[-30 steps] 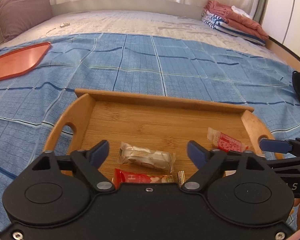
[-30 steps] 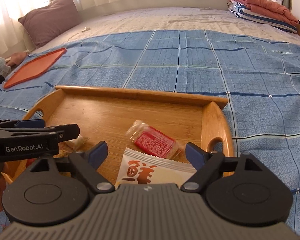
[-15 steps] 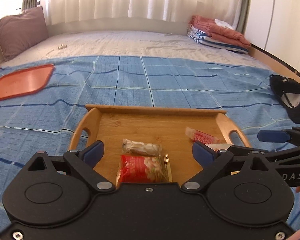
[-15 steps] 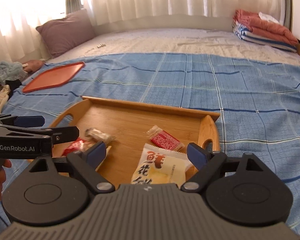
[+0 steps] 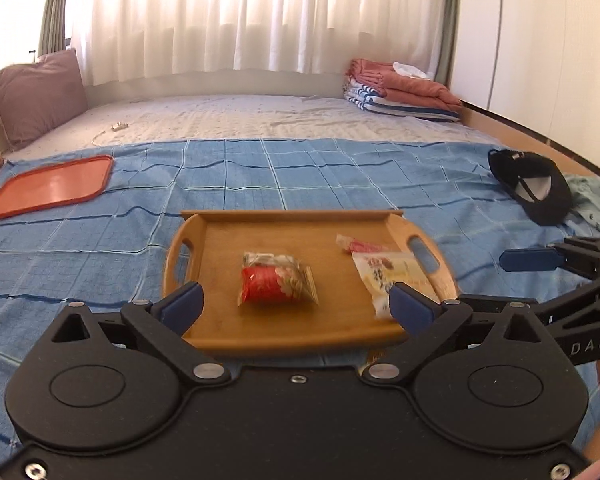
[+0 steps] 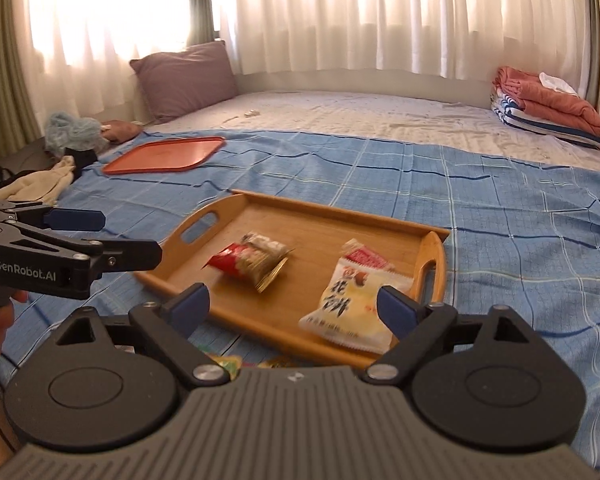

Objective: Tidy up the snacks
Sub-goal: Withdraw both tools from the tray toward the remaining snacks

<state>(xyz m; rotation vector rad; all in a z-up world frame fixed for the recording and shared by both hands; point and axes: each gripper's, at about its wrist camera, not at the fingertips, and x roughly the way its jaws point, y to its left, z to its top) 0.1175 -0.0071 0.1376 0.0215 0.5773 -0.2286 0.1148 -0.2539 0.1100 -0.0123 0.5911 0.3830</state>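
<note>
A wooden tray lies on the blue checked blanket. In it lie a red snack packet over a clear wrapped snack, a white packet with Chinese writing and a small red-and-clear packet. My left gripper is open and empty, held back above the tray's near edge. My right gripper is open and empty, above the near right part of the tray. More snack wrappers peek out on the blanket below it.
An orange plastic tray lies at the far left. A black cap lies at the right. A folded stack of blankets and a purple pillow sit at the back. Clothes lie at the left edge.
Both grippers have pulled back and up from the tray, so the whole tray and more of the bed now show. The snacks stay in the tray.
</note>
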